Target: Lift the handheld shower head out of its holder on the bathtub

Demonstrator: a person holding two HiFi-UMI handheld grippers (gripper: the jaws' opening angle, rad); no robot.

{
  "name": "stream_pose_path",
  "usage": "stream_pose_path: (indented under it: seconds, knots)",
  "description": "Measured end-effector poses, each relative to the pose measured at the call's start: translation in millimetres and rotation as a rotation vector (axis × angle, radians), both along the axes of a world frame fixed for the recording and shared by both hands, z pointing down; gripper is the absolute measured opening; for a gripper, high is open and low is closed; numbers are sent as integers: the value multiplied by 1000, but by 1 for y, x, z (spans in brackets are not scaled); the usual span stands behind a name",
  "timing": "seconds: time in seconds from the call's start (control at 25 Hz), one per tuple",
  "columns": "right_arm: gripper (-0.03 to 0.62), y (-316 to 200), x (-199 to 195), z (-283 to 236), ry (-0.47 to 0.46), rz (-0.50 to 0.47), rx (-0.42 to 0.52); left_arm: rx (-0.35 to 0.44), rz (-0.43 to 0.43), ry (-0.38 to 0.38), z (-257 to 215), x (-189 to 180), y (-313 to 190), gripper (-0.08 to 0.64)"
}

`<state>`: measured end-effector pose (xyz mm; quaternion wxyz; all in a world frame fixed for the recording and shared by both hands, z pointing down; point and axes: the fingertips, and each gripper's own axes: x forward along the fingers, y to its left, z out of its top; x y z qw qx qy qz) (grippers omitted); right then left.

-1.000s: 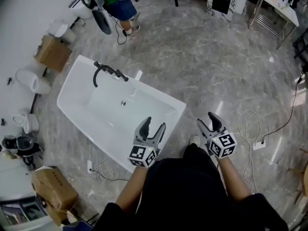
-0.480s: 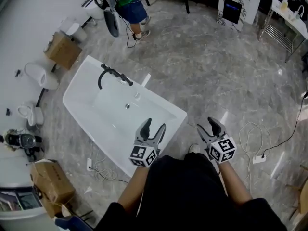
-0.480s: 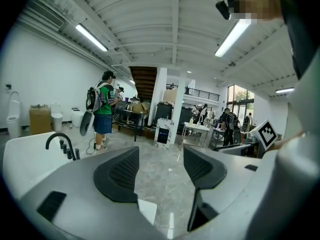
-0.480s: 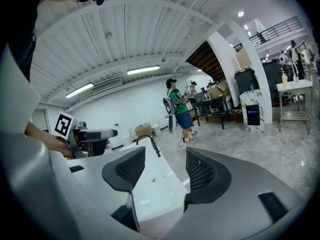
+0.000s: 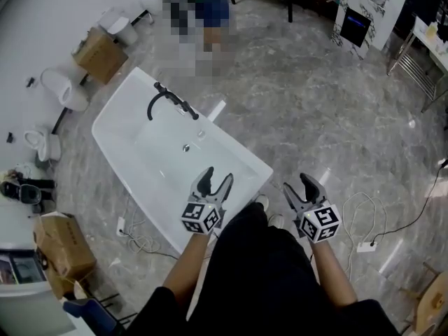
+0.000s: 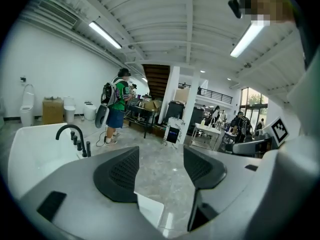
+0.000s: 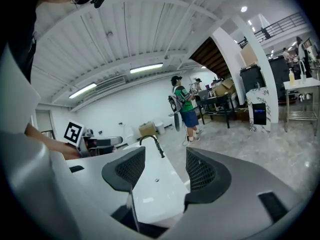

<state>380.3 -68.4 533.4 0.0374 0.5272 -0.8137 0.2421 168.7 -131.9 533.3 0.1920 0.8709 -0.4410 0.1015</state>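
as the person holds both tools out in front, the left gripper (image 5: pixel 214 181) has its jaws spread with nothing between them, over the near end of the white bathtub (image 5: pixel 157 163). the right gripper (image 5: pixel 305 185), likewise spread and empty, is over the grey marble floor (image 5: pixel 315 110) beside that end. a black faucet set (image 5: pixel 170 103) stands on the tub's far long rim, well apart from both; the handheld shower head among its fittings is too small to single out.

The bathtub (image 5: pixel 117 152) was white, its faucet (image 5: pixel 170 97) black. The floor (image 5: pixel 315 103) was grey, veined like marble.
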Motion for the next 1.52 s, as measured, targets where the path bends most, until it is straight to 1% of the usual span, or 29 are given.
stream_pose_path:
  seconds: [0.12,0.24,0.36,0.48,0.6,0.72,0.88,1.12,1.28,1.52]
  knots:
    - [224,-11,-6,5,15,-28,-14,-23,-45,17,17,-13,-19,255]
    - [224,-27,-15,6,37,-55,-25,-41,-83,10,33,-30,-43,256]
    - [225,-51,-22,1,50,-52,-23,-48,-107,6,44,-48,-69,258]
    - [224,-80,-26,-4,55,-35,-19,-59,-136,22,53,-63,-92,258]
    - [224,-103,-35,-6,80,-60,-16,-57,-155,35,58,-71,-111,258]
    - [224,-123,-53,-1,102,-97,-28,-62,-164,43,67,-82,-132,259]
    - [225,-150,-84,11,134,-161,-48,-76,-189,58,86,-107,-159,259]
    - [224,-195,-107,23,171,-217,-69,-95,-205,68,112,-127,-204,259]
    - [225,-212,-138,35,169,-274,-95,-114,-224,61,129,-143,-230,259]
    - [225,-241,-168,54,149,-309,-125,-111,-241,59,149,-163,-267,273]
